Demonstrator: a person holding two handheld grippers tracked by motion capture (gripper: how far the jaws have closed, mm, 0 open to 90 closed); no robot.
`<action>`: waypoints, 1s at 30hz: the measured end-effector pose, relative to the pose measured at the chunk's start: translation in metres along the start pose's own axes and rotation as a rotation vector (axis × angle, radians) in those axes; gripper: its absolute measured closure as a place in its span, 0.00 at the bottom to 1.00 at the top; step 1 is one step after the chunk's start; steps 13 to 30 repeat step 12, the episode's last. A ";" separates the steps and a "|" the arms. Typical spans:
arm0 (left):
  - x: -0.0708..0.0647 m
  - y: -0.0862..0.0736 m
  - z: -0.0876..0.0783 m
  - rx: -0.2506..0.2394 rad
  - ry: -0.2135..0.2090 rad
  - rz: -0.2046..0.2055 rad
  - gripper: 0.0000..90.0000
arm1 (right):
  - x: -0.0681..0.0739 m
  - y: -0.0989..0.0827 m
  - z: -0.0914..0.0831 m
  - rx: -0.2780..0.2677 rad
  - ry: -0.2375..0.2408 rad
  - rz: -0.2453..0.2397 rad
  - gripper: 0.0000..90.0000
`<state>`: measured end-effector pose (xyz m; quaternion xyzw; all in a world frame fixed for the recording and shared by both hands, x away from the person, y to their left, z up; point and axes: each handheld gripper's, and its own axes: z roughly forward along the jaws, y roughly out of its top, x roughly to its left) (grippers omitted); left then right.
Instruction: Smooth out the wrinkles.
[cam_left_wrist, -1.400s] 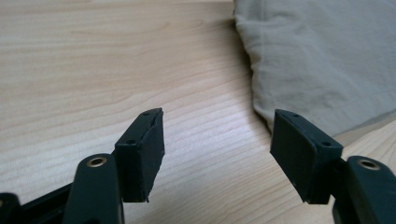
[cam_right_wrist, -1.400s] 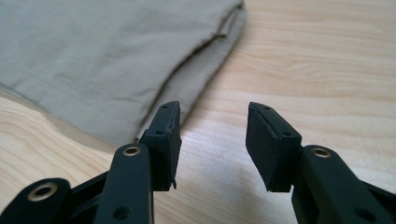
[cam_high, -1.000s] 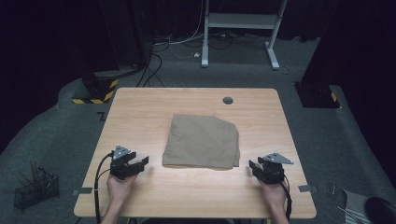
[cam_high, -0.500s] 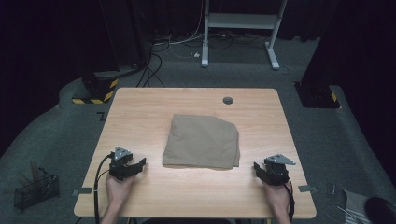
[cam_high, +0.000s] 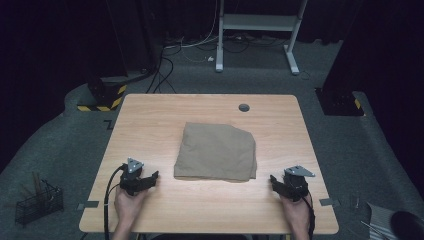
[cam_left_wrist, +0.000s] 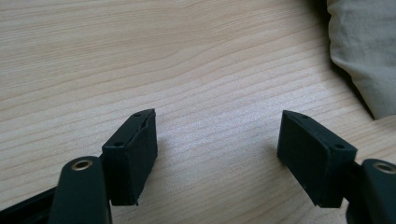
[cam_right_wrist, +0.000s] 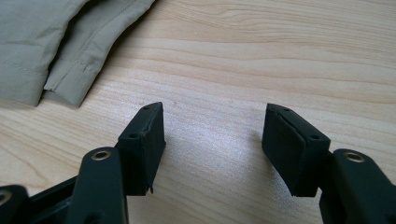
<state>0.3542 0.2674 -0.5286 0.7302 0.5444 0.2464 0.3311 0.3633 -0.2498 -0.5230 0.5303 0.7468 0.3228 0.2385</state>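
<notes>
We rest both hands on the near edge of the light wooden desk (cam_high: 150, 115), flanking the folded khaki cloth garment (cam_high: 216, 151) that lies flat at the desk's middle, probably so each side can be reached evenly. Our left gripper (cam_high: 152, 176) sits just left of the garment's near left corner, its jaws having just been opening and now spread wide with only bare wood between them. Our right gripper (cam_high: 274, 180) sits near the near right corner, jaws likewise just opened wide, holding nothing.
</notes>
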 end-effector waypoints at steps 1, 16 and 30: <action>0.000 0.000 0.000 0.001 0.000 0.000 0.32 | 0.000 0.000 0.000 0.000 0.000 0.000 0.43; -0.001 0.000 0.000 0.004 0.000 0.002 0.31 | -0.001 0.000 0.000 0.001 -0.008 0.001 0.41; -0.001 0.000 0.000 0.004 0.000 0.002 0.31 | -0.001 0.000 0.000 0.001 -0.008 0.001 0.41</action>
